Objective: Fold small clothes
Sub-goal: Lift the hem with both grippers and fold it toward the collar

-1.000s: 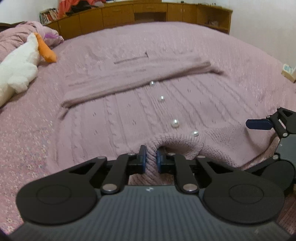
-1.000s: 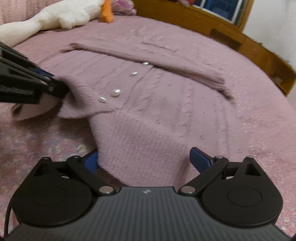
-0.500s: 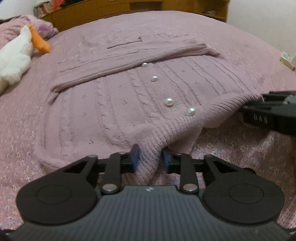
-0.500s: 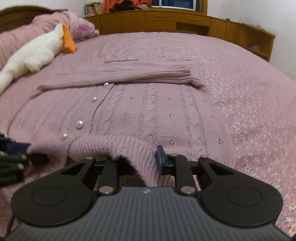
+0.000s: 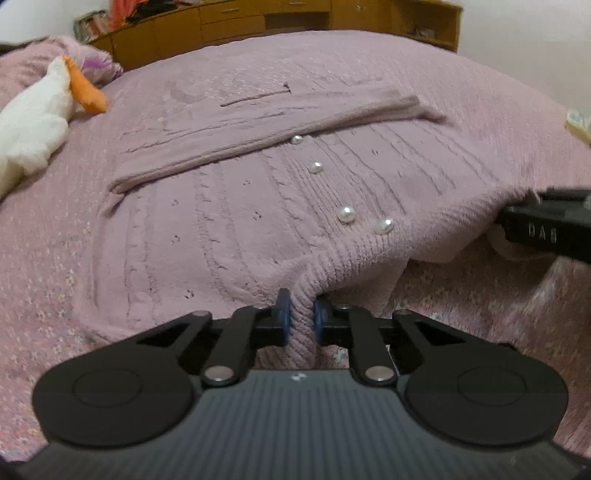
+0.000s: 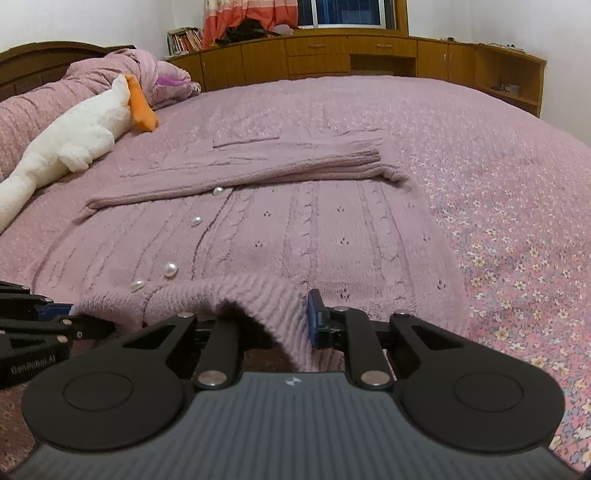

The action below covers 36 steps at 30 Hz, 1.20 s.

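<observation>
One mauve cardigan [image 5: 229, 221], four pearl buttons [image 5: 346, 214], hem clamped in both just-closed tools: left tool [image 5: 302, 321], right tool [image 6: 291, 325].

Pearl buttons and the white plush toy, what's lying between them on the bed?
In the right wrist view, only the cardigan's folded sleeve and bare bedspread.

You see soft, even room light with no glare. The window [image 6: 347, 13] is dark blue. Your lens bends the edges round. Small dark shadows sit under the lifted hem of the pink knitted cardigan [image 5: 424, 254]. The left view looks a bit blurry at its right side.
</observation>
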Motion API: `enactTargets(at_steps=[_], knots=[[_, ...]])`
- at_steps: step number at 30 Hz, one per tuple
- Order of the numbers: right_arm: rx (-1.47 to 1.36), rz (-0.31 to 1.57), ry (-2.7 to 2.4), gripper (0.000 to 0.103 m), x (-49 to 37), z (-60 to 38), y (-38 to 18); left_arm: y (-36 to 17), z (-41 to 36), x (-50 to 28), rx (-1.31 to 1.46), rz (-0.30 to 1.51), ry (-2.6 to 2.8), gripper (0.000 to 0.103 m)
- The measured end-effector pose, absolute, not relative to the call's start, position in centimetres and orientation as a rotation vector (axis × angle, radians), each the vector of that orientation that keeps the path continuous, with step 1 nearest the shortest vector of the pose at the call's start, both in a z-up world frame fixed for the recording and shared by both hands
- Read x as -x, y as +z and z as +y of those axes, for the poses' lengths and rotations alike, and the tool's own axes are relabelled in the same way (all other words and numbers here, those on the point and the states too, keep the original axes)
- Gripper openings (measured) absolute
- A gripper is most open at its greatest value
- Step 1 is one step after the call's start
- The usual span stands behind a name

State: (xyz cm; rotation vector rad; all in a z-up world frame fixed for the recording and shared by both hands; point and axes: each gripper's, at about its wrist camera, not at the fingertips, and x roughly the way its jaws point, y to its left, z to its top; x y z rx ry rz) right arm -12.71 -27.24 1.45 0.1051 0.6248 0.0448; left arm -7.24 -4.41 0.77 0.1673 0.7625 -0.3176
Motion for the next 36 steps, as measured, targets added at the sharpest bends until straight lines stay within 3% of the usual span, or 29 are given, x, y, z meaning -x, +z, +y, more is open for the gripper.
enactTargets(at_steps=[36], knots=[[-0.120,0.376,0.076,0.008,9.1,-26.5,9.7,9.5,-3.3,3.2,-0.057,0.507,-0.283,0.012]])
